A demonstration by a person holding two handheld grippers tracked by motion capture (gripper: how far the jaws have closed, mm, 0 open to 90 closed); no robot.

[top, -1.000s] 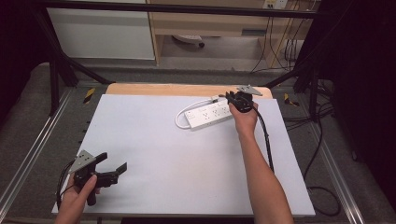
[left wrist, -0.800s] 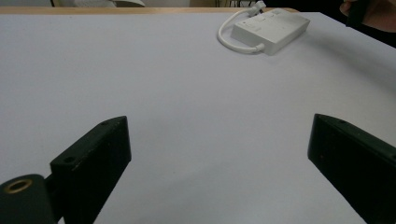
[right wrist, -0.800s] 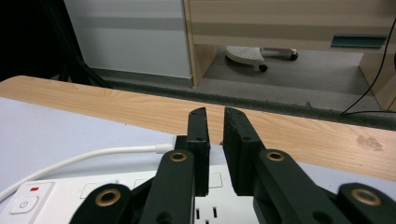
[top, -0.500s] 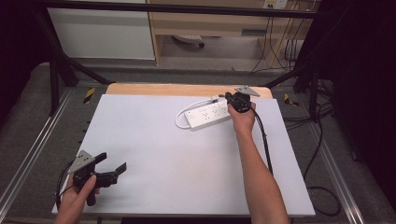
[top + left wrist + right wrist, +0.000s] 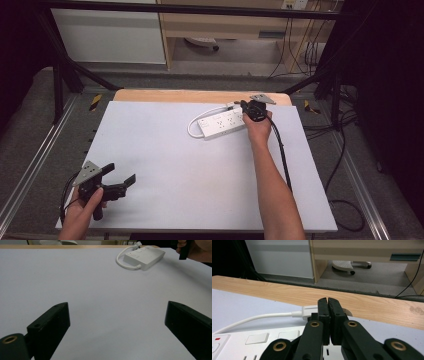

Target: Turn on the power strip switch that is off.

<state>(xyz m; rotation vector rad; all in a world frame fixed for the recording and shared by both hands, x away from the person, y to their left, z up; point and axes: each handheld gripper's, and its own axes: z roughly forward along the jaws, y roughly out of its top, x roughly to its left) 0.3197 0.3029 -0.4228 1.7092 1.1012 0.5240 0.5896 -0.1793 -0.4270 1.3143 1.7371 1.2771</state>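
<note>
Jaws of the left gripper (image 5: 120,181) stood wide open over bare worktop (image 5: 170,160), well apart from the power strip (image 5: 222,123), while those of the right gripper (image 5: 328,305) had just been closing and met tight at the strip's far end, seemingly on its white plug (image 5: 308,311), though the pinch was hidden. That suggested the plug grasp was made. Beyond the strip ran the worktop's wooden edge (image 5: 180,96), then grey floor (image 5: 150,75) and a cabinet (image 5: 107,35).

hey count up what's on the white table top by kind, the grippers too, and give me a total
Power strips: 1, white power strip with its white cable and white plug
Grippers: 2, left gripper with jaws apart near the front left corner, right gripper shut at the strip's far end beside the plug
Total: 3
</note>
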